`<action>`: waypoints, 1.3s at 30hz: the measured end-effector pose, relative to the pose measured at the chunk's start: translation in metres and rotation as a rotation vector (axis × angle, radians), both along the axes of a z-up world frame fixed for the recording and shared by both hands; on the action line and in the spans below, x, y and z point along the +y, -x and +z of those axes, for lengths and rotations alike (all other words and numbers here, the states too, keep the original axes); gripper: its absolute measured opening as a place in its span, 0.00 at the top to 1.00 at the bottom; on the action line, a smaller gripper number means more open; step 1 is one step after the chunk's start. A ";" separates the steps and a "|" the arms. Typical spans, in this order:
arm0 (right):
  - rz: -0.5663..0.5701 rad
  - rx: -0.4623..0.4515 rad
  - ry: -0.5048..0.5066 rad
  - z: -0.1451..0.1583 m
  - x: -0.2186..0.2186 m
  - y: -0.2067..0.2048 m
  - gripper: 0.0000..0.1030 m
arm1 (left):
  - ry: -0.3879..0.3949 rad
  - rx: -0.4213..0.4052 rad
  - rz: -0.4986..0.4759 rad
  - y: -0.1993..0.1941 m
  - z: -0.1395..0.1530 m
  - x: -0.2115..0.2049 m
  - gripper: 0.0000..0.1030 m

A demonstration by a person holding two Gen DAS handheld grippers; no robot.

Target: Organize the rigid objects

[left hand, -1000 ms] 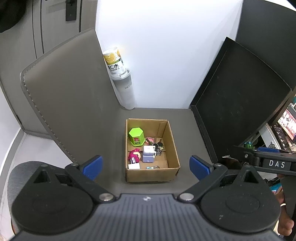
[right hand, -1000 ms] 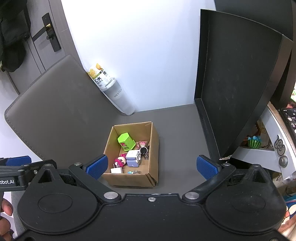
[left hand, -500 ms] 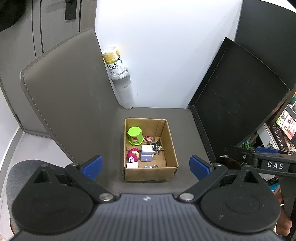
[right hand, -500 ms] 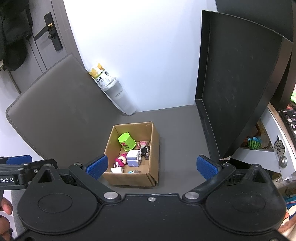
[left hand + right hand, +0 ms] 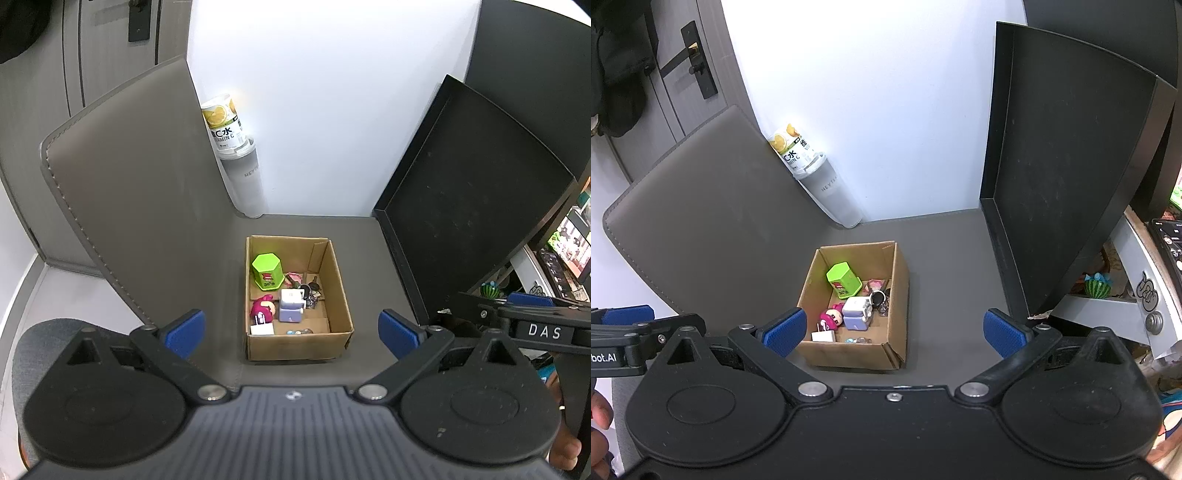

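Left wrist view shows the left gripper point(image 5: 291, 326) spread wide with nothing between its blue pads point(image 5: 184, 328), hanging above the near wall of the cardboard box point(image 5: 340, 280), which sits on the grey mat point(image 5: 140, 229) between the two fingers as the camera looks down. Over in the right wrist view, the right gripper point(image 5: 894, 328) is likewise wide apart and empty, with the same box below it and slightly left of centre; each tool appears at the edge of the other's view, so the two are held side by side, close together. Inside the box, crowded into its left half, lie a green hexagonal container point(image 5: 267, 271), a pink figurine point(image 5: 263, 310), a white and lilac block point(image 5: 290, 304), a small white piece point(image 5: 261, 328) at the near wall, a dark key bundle point(image 5: 310, 291) and some tiny bits near the front. The risk I judge greatest is the crowding: the pieces touch or nearly touch, so a finger coming down on one is likely to nudge or tip a neighbour, and a wide-spread jaw may catch the cardboard wall and drag the light box across the mat. With both tools so near each other, reaching in together could also make them collide. A tall bottle point(image 5: 236, 158) leaning at the wall behind and the black tray point(image 5: 461, 206) propped at the right stand well apart from the box.
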State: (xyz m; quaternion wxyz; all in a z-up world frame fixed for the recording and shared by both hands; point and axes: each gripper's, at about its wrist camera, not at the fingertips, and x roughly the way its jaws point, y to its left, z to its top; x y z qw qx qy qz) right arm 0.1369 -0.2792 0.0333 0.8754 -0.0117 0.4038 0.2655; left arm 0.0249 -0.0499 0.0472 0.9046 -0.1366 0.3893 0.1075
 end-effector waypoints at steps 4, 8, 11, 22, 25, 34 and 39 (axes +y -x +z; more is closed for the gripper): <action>0.000 0.000 -0.001 0.000 0.001 0.000 0.00 | 0.000 0.002 0.002 0.000 0.000 0.000 0.04; 0.006 -0.002 0.002 0.000 0.000 0.001 0.00 | -0.001 -0.001 0.001 0.000 0.000 0.000 0.04; 0.006 -0.002 0.002 0.000 0.000 0.001 0.00 | -0.002 -0.003 0.000 0.001 0.000 0.000 0.03; 0.001 0.000 0.006 -0.001 0.000 0.001 0.00 | 0.002 -0.003 0.002 0.001 0.000 0.001 0.04; 0.004 -0.004 0.005 0.000 0.000 0.001 0.00 | 0.001 -0.004 0.002 0.002 0.001 0.001 0.03; 0.000 -0.006 0.003 0.002 -0.001 0.002 0.00 | 0.001 0.000 0.002 0.001 0.000 0.000 0.03; 0.001 -0.008 0.010 0.002 0.001 0.002 0.00 | 0.001 0.001 0.003 0.001 0.000 0.000 0.03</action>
